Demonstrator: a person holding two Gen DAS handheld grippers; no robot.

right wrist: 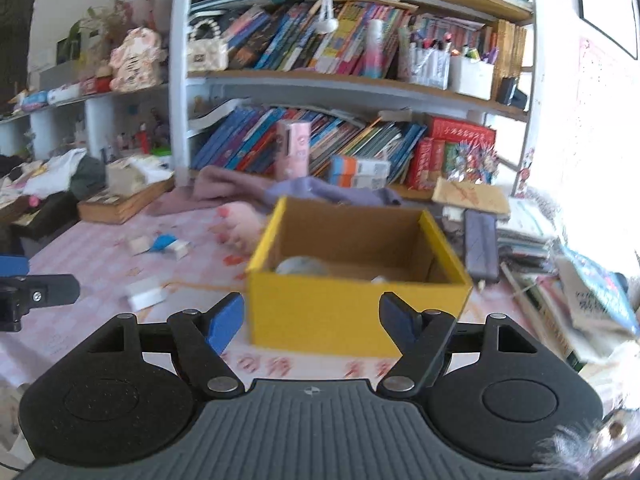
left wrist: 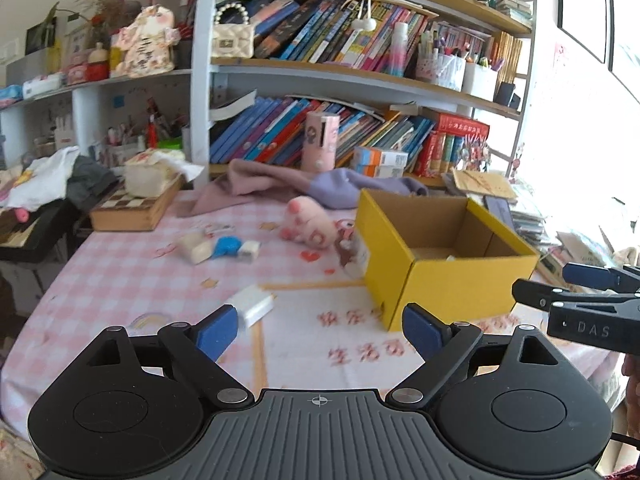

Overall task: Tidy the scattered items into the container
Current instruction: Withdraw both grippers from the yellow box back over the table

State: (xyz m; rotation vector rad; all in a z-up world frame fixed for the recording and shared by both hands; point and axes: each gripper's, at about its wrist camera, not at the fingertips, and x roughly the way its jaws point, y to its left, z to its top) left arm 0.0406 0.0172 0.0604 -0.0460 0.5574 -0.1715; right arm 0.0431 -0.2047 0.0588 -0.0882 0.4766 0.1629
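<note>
White flat box lies near, just beyond the spread, empty left gripper; light and stiff, best held across its narrow sides. Right gripper, spread and empty, faces the yellow cardboard container.

The left gripper and the right gripper are held side by side, jaws spread, nothing gripped.

Both the left gripper and the right gripper have matte black ribbed housings, silver pivot screws and blue finger pads.
</note>
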